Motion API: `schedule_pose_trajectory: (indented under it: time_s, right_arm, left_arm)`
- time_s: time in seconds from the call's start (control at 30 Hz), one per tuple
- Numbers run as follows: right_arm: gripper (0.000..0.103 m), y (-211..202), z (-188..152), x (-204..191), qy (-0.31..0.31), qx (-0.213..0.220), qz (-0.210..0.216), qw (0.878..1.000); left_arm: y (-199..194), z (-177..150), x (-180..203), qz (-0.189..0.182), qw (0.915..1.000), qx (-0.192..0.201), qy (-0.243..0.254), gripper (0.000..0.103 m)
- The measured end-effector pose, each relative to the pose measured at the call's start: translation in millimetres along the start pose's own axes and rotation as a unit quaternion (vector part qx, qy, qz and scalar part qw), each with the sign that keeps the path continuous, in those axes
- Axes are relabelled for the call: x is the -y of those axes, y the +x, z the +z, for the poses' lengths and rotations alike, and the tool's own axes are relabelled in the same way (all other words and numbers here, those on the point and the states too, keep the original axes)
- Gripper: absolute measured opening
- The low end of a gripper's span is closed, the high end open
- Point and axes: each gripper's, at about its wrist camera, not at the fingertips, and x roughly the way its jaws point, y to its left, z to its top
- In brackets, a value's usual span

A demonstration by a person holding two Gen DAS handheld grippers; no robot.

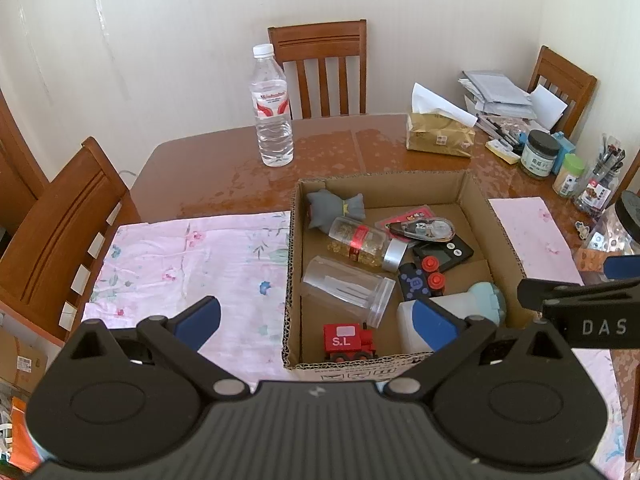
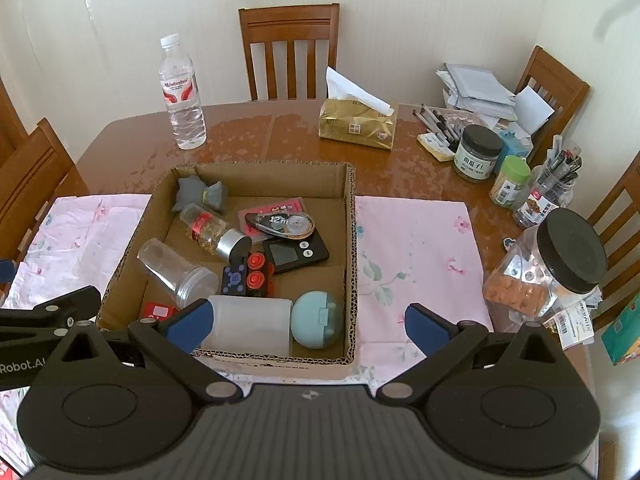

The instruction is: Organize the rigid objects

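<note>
Left claw (image 1: 316,318): spread wide, empty, above the cardboard box (image 1: 294,240) near edge.
Right claw (image 2: 308,320): spread wide, empty.
Objects: all inside box.
Risk: clear cup (image 2: 176,270) may roll from a glancing pinch.

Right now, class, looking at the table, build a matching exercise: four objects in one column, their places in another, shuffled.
Objects:
1. water bottle
2. red toy train
3. tissue pack
4. black-lidded jar

Places:
A. inside the cardboard box
B. far left of the table, upright
C. beyond the box, on bare wood
D. right of the pink cloth

Pairs: 1-B, 2-A, 3-C, 4-D
</note>
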Motion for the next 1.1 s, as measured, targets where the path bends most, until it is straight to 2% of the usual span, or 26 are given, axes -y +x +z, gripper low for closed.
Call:
schedule_pose_trajectory:
  time_s: [1.1]
  right_arm:
    - [0.103,-4.7,-3.8,2.1,0.000,0.001,-0.002,1.000]
  left_arm:
    - [-2.5,0.2,3.1,0.005,1.0000,-0.001,-0.002,0.102]
